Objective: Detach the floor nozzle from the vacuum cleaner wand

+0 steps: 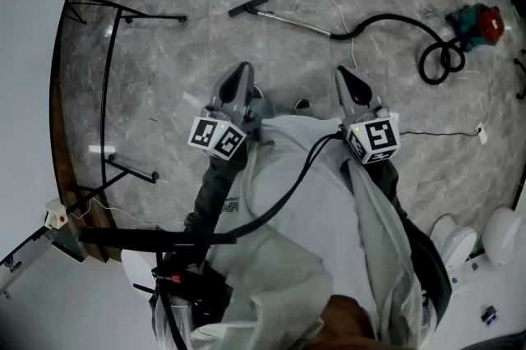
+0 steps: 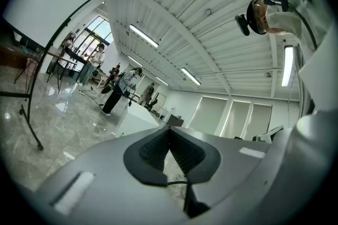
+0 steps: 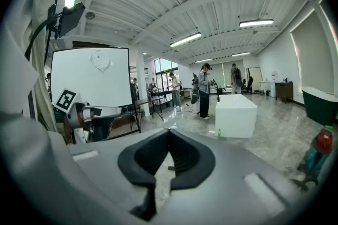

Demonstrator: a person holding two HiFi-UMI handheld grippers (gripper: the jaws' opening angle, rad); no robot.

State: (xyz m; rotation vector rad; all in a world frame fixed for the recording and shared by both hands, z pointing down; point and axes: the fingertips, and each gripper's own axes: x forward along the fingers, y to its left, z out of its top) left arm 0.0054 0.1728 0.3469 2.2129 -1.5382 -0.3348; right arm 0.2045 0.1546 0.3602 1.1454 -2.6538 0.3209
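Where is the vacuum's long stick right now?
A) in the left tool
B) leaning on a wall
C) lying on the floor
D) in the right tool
C: the wand lies flat on the floor with the floor nozzle at its far end, while the left tool and right tool are both shut and empty, away from it.

Floor nozzle [image 1: 247, 7] on the floor [image 1: 164, 77] at the left end of the wand [image 1: 296, 21], ahead of the left gripper [image 1: 244, 69] and right gripper [image 1: 340, 72]; the hose [image 1: 393, 15] runs right from the wand to the vacuum canister [image 1: 475, 22].

Open floor [image 1: 205, 52] up to wand [image 1: 296, 22], stand legs [image 1: 156, 16] left, coiled hose [image 1: 386, 15] right
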